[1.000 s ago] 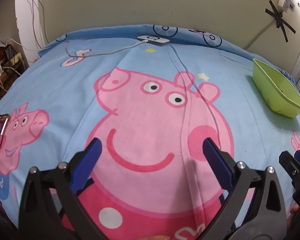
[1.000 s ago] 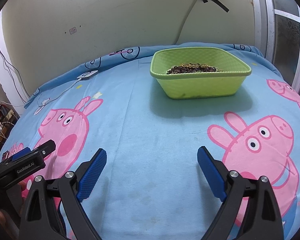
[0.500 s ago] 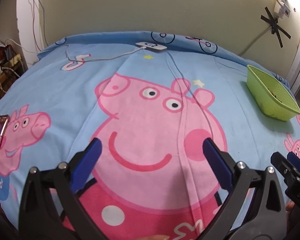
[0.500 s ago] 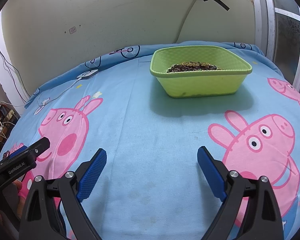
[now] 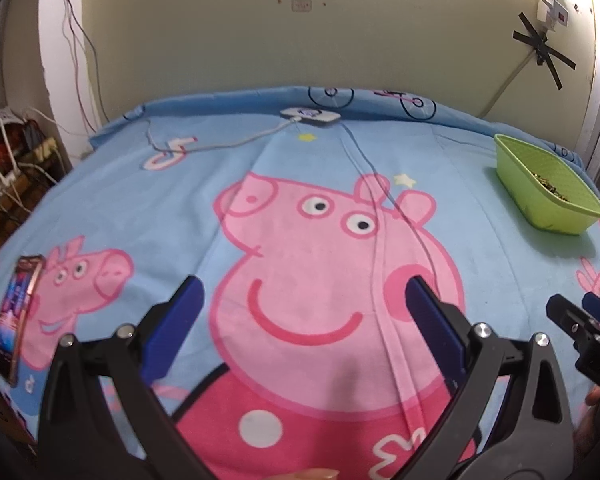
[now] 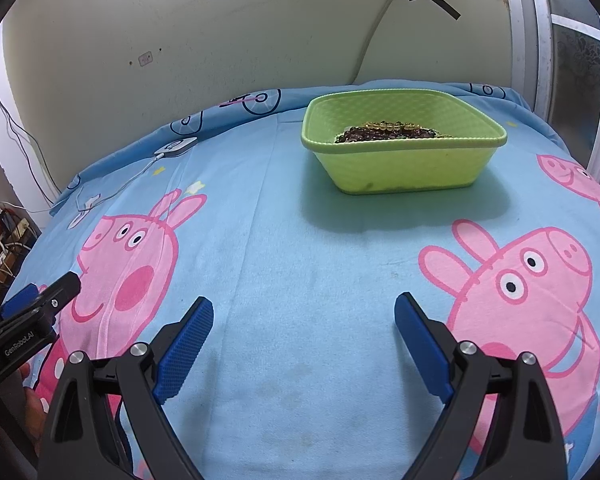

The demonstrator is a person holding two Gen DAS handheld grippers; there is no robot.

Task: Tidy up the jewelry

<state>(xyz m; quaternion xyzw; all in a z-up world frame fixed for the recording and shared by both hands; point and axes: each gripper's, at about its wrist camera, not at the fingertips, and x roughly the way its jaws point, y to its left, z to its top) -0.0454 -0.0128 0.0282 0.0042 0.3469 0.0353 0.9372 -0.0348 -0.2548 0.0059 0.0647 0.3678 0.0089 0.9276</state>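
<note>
A lime green plastic basket (image 6: 400, 160) stands on the blue cartoon-pig bedsheet, straight ahead of my right gripper (image 6: 304, 320) and well beyond its tips. Inside it lie beaded bracelets (image 6: 384, 133), dark and amber, partly hidden by the near wall. The same basket (image 5: 540, 196) sits at the far right of the left wrist view. My left gripper (image 5: 300, 300) hovers open over the large pig print with nothing between its fingers. My right gripper is open and empty too. Each gripper shows at the edge of the other's view.
A phone (image 5: 16, 312) with a lit screen lies at the bed's left edge. A white charger puck (image 5: 310, 115) with its cable lies near the far wall. Wires and clutter (image 5: 8, 148) crowd the left side beyond the bed. A window frame (image 6: 556, 60) borders the right.
The left wrist view has drawn back slightly, so the sheet and basket sit lower and farther. The right gripper edged a little toward the basket. Both stay open.
</note>
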